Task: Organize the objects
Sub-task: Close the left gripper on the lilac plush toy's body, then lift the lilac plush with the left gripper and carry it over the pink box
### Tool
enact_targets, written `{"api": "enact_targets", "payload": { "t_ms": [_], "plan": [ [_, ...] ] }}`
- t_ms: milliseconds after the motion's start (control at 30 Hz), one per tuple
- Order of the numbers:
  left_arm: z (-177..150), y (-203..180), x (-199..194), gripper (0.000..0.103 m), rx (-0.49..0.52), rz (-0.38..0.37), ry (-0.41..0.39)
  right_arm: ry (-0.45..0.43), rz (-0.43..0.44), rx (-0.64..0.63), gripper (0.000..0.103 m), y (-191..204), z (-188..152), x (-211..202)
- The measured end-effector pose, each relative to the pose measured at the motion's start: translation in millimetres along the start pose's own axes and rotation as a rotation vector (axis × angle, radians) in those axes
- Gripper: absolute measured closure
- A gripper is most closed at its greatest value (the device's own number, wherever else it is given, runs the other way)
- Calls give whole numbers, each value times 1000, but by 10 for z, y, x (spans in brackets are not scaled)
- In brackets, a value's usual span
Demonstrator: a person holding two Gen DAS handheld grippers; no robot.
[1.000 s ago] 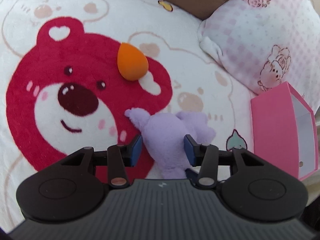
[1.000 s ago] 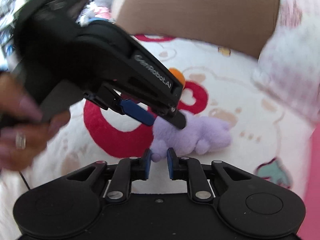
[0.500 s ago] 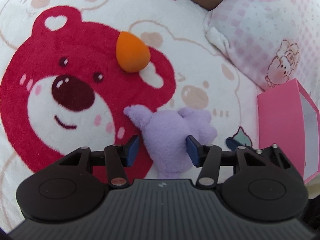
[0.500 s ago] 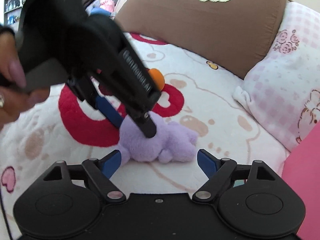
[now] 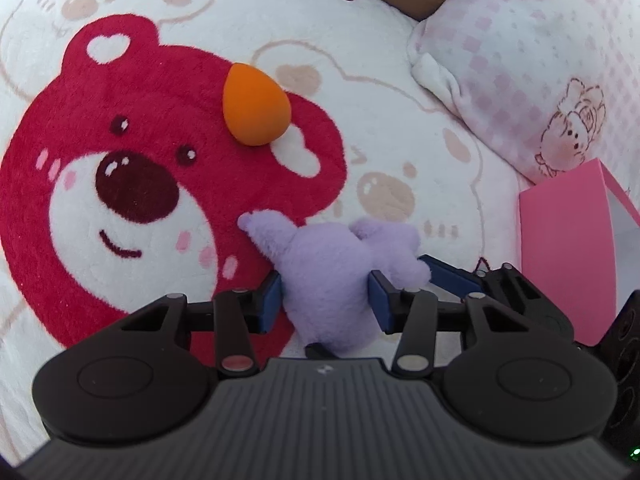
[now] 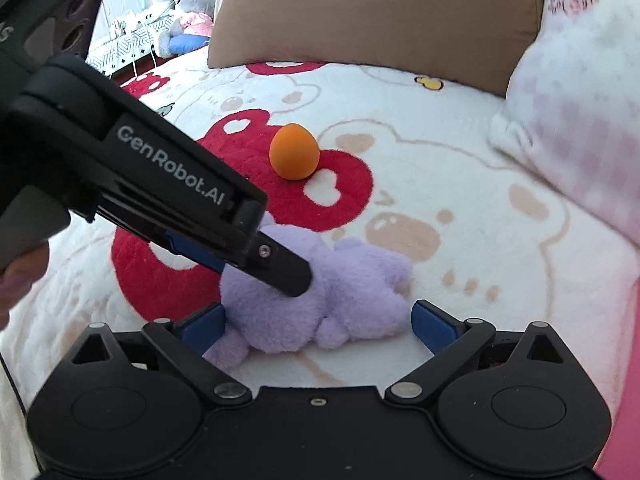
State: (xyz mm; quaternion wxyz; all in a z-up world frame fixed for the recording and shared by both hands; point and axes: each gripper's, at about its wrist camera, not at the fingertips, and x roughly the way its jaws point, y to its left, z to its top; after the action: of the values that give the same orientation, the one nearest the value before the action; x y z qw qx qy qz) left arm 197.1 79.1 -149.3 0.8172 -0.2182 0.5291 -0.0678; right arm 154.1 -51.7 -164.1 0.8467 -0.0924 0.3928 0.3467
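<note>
Since one second ago the right gripper (image 6: 316, 322) has gone from closed to wide, and its jaws are opening even now, with the purple plush toy (image 6: 320, 300) lying between them but untouched.

On the bear-print blanket (image 5: 380, 80), the pink box (image 5: 568, 248) stands at three o'clock in the left wrist view, open side away from the toy. The toy lies in the centre, just in front of both grippers, its long axis running from about ten o'clock to four o'clock. The orange egg-shaped sponge (image 5: 254, 108) rests well apart, at eleven o'clock from the toy.

The left gripper (image 5: 324, 300) is narrow and its jaws are closing; both blue pads press the toy's body, so I judge it holds the toy. The left hand is the nearer one. The box lies to the right of the toy, so the coming move probably carries the toy toward three o'clock.
</note>
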Motion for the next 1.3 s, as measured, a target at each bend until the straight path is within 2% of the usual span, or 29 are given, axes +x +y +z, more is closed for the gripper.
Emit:
{"api": "enact_targets", "payload": {
  "t_ms": [67,100,133,267,333,433,533,600,667,733,900,1200,1300],
  "plan": [
    [-18,5,-10,57,0,0,-8,8,47,15,3,0,-10,-5],
    [-22,12,-20,57,-4,-1,-8,14,53,32,4,-29,-22,2],
    [-27,20,-30,56,-14,-4,-9,20,46,54,10,-59,-22,5],
    [-48,48,-21,53,-68,-2,-9,18,53,95,13,-101,-10,-14],
    [-55,15,-57,54,-68,11,-20,12,40,82,13,-71,-21,-16],
    [-74,-82,-128,53,-13,51,-55,2,14,40,13,-10,-44,-24],
    [-95,-102,-139,47,-11,23,-58,14,-9,-8,13,53,-74,-56],
    [-127,-107,-124,49,-12,17,-52,2,-18,-30,13,87,-112,-111],
    [-159,-116,-118,56,-4,34,-63,-3,-19,-36,15,83,-129,-133],
    [-171,-126,-120,59,1,53,-70,-6,-19,-30,17,54,-106,-120],
    [-156,-190,-87,60,23,111,-68,-13,-45,-47,18,94,-102,-97],
    [-225,-254,-45,59,92,138,-84,-12,-3,-29,18,5,-132,-55],
    [-271,-269,-73,60,103,137,-106,-14,-15,-30,18,42,-128,-59]
  ]
}}
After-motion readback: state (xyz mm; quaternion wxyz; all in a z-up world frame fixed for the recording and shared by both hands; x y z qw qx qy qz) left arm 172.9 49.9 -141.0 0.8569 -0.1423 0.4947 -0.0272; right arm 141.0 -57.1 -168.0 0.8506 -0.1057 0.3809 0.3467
